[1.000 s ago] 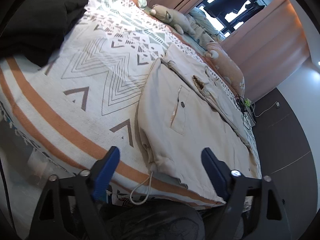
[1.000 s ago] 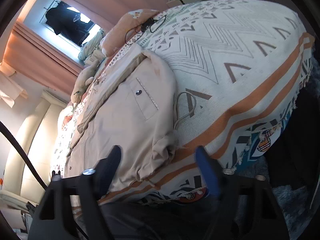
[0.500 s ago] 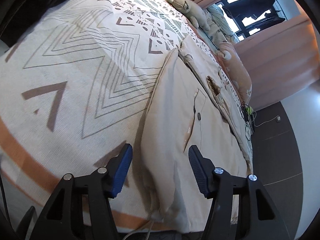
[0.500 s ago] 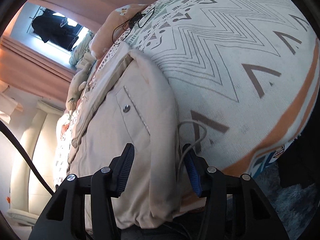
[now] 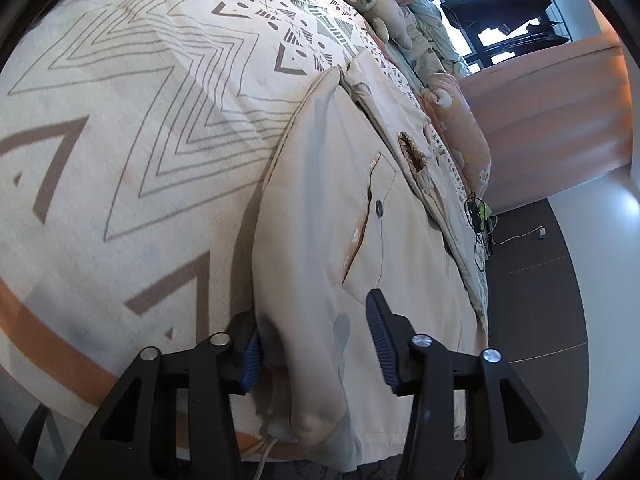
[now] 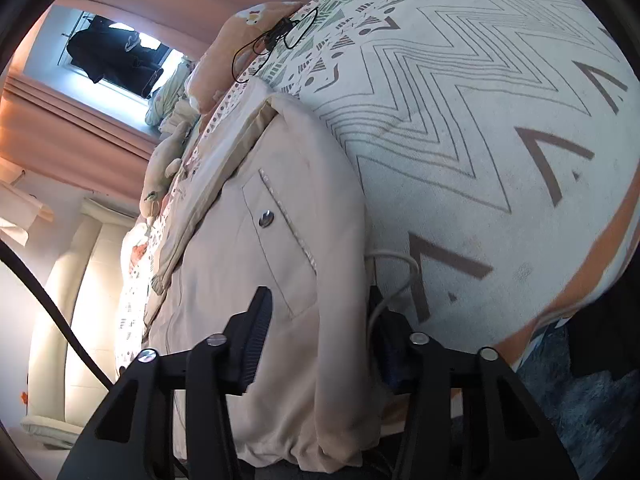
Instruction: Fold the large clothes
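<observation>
A beige jacket (image 5: pixel 340 200) with a snap pocket lies flat on the patterned bed blanket (image 5: pixel 120 160). My left gripper (image 5: pixel 316 344) straddles the jacket's folded side edge near the hem. Its jaws are closing, with the fabric roll between the blue pads (image 5: pixel 378 336) and a small gap still showing. In the right wrist view the same jacket (image 6: pixel 248 264) fills the space between the closing jaws of my right gripper (image 6: pixel 320 332) at the opposite side edge. The far pad is partly hidden behind the cloth and a white drawstring (image 6: pixel 400 272).
Plush toys (image 5: pixel 372 0) and a pink pillow (image 5: pixel 460 132) line the bed's far side by the curtain (image 5: pixel 560 112). A black cable (image 6: pixel 280 36) lies on the blanket (image 6: pixel 480 120). Dark floor (image 5: pixel 540 300) and a blue-grey rug (image 6: pixel 580 412) lie beyond the bed's edges.
Both grippers came forward and down onto the jacket's side edges, and their jaws narrowed around the fabric. The bed's front edge dropped out of sight.
</observation>
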Demonstrator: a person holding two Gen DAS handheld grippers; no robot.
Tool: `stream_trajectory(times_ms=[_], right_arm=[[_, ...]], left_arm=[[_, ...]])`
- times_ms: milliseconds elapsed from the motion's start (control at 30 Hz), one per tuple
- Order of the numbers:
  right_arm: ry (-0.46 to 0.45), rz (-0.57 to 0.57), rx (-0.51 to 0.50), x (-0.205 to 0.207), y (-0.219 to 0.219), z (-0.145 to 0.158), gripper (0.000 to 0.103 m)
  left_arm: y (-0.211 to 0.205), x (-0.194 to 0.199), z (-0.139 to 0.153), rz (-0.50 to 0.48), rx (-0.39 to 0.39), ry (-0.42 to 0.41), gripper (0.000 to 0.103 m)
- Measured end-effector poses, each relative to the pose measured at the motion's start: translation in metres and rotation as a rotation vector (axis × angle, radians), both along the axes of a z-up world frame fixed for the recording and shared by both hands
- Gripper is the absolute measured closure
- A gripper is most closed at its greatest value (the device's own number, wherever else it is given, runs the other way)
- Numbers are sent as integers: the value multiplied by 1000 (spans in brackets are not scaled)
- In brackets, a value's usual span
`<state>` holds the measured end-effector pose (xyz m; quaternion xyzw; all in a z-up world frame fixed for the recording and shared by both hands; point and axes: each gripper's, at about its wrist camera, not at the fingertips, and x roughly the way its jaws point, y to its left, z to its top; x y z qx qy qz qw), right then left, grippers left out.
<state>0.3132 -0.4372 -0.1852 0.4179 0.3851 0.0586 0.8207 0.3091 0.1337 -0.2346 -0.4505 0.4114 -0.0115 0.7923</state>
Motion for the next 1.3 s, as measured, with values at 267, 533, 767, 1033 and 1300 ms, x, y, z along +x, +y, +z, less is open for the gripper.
stream_trajectory(times_ms=[267, 533, 767, 1033, 1300], right_arm=[[-68, -30, 28, -21, -8, 6, 97], [-172, -13, 65, -60, -12, 25, 99], [-237, 5, 80, -99, -20, 40, 99], [-325, 19, 86, -146, -25, 62, 99], [-399, 29, 89, -195, -32, 73, 99]], left_arm=[[2, -21, 0, 86, -27, -26, 92], [5, -48, 32, 92, -21, -117, 93], [9, -80, 52, 98, -50, -188, 93], [9, -128, 78, 93, -78, -287, 94], [6, -178, 98, 85, -83, -369, 94]])
